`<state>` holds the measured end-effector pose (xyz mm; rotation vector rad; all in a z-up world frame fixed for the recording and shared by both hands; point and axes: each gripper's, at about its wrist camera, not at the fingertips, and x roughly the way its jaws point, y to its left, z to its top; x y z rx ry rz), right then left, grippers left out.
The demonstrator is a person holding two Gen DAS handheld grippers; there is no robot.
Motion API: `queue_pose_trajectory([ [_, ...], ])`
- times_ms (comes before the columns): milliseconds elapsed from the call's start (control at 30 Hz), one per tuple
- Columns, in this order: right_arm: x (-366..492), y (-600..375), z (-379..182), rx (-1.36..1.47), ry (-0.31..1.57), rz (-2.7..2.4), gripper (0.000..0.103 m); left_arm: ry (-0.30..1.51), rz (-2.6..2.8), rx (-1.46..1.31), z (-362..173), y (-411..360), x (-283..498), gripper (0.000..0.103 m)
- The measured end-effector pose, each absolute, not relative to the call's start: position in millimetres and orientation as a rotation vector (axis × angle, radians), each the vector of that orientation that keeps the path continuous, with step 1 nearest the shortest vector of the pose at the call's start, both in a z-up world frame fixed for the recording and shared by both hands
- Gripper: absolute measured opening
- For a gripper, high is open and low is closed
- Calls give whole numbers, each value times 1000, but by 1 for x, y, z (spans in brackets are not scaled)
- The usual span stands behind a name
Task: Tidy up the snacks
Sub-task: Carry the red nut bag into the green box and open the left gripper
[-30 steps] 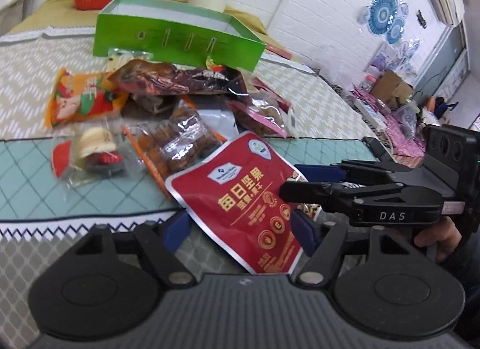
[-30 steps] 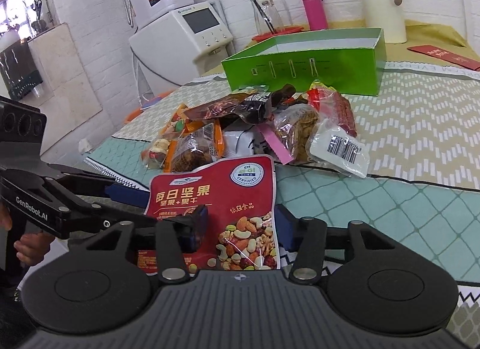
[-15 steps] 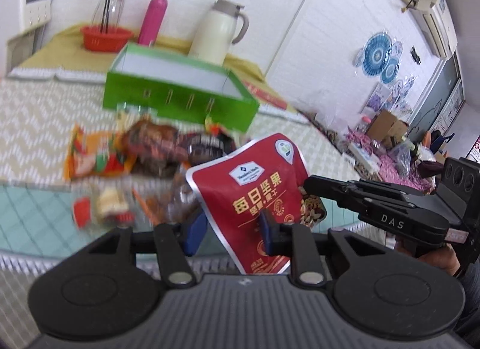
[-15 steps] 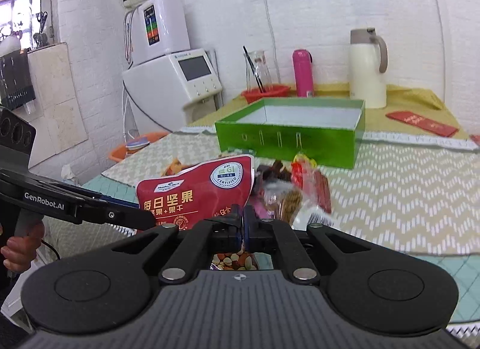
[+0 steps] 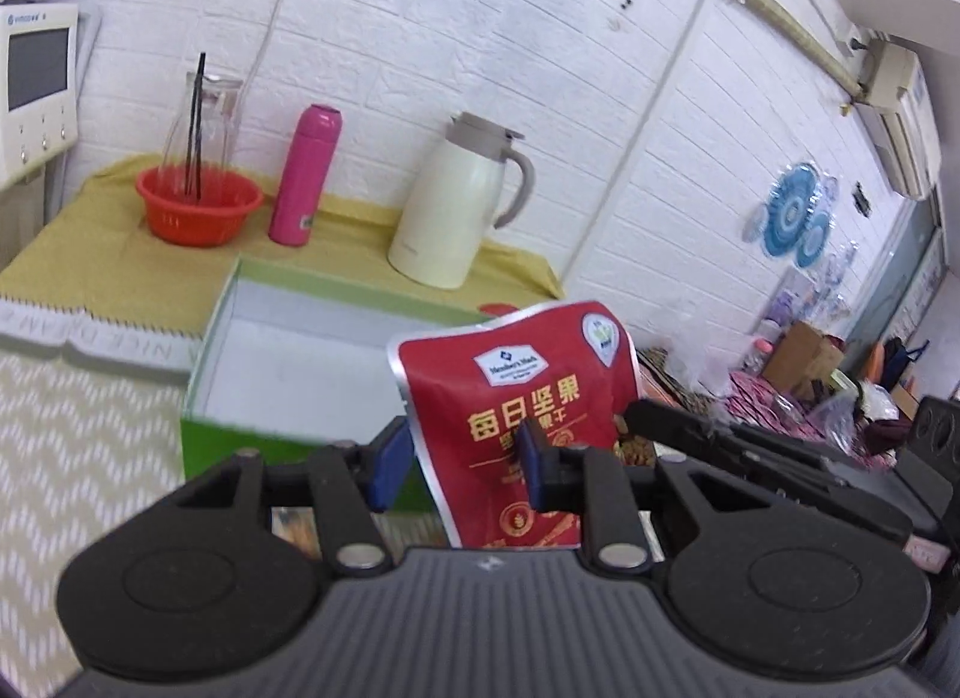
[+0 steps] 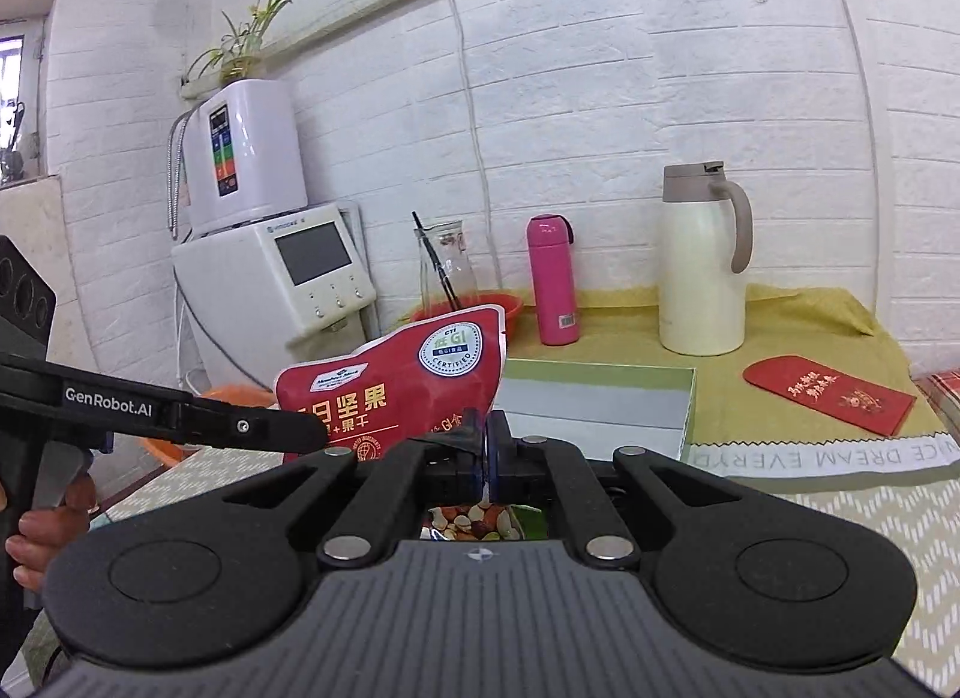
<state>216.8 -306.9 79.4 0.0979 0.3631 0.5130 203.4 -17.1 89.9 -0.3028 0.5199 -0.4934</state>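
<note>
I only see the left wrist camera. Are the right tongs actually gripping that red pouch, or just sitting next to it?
Observer: Gripping it. In the right wrist view the right tongs are shut on one edge of the red pouch, with the pads pressed together on it.
Operator: What's on the pouch's other face, down low?
Observer: A picture of mixed nuts shows just below the pads.
Operator: Is anything near the white jug hidden from me?
Observer: A red envelope lies flat on the yellow cloth, to the right of the jug.
</note>
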Motion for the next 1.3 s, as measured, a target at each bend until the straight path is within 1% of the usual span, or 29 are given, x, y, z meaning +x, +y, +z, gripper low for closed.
queue_pose_trajectory([
  [200,271,-292,67,87,398,458,6,513,-443,-258,93,-29,271,22],
  [400,319,-293,35,138,503,409,6,616,-411,-265,60,-39,327,22],
  [500,328,-290,20,124,557,407,8,650,-403,-251,47,-42,339,22],
  [567,331,-289,14,116,585,410,11,670,-408,-254,41,-41,343,22],
  [667,335,-289,8,108,621,414,12,706,-407,-259,31,-41,345,26],
  [833,327,-279,10,-20,651,447,17,765,-428,-266,12,-42,339,26],
  [967,322,-281,12,-30,683,467,17,743,-446,-185,8,-52,320,26],
  [1167,309,-289,15,-33,709,483,17,740,-497,-156,7,-58,295,27],
  [1233,303,-290,15,-37,706,493,18,734,-501,-141,7,-60,291,35],
  [1267,301,-290,15,-41,697,503,24,723,-490,-133,9,-60,288,55],
  [1300,299,-291,16,-34,683,509,31,697,-474,-136,12,-59,284,80],
])
